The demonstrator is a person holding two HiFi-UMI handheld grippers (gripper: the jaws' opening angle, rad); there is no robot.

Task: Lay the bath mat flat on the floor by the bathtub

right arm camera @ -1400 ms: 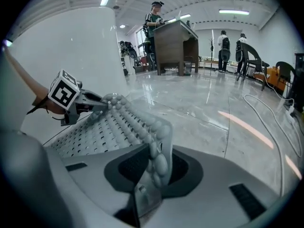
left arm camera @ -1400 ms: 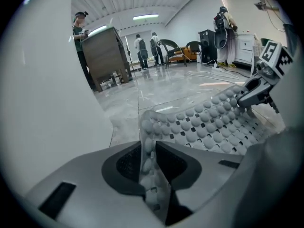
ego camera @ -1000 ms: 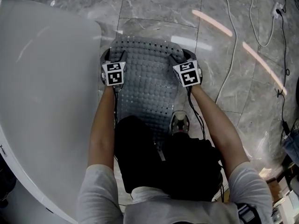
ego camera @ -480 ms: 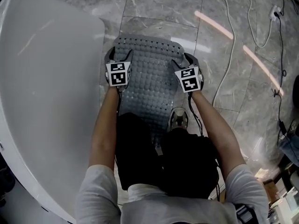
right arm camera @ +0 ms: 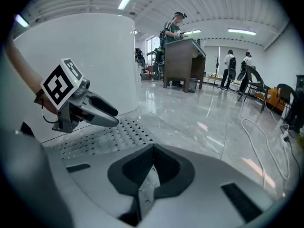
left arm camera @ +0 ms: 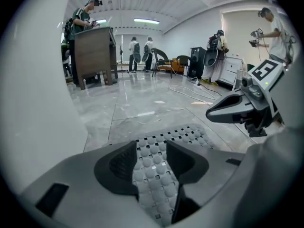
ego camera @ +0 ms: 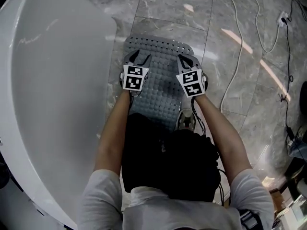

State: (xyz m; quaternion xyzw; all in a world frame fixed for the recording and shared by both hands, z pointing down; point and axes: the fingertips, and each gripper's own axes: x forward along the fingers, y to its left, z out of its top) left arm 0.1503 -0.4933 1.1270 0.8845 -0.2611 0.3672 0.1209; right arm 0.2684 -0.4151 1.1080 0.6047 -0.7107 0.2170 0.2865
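The grey perforated rubber bath mat (ego camera: 160,80) is seen lying flat on the grey marble floor (ego camera: 240,109), just beside the white bathtub (ego camera: 57,90). Since a second ago, both tools have been lifted off its far end. The left tool (ego camera: 140,57) is spread, its jaws just narrowed, with nothing gripped. The right tool (ego camera: 185,61) has just been pressed together, empty. The laying is judged done.
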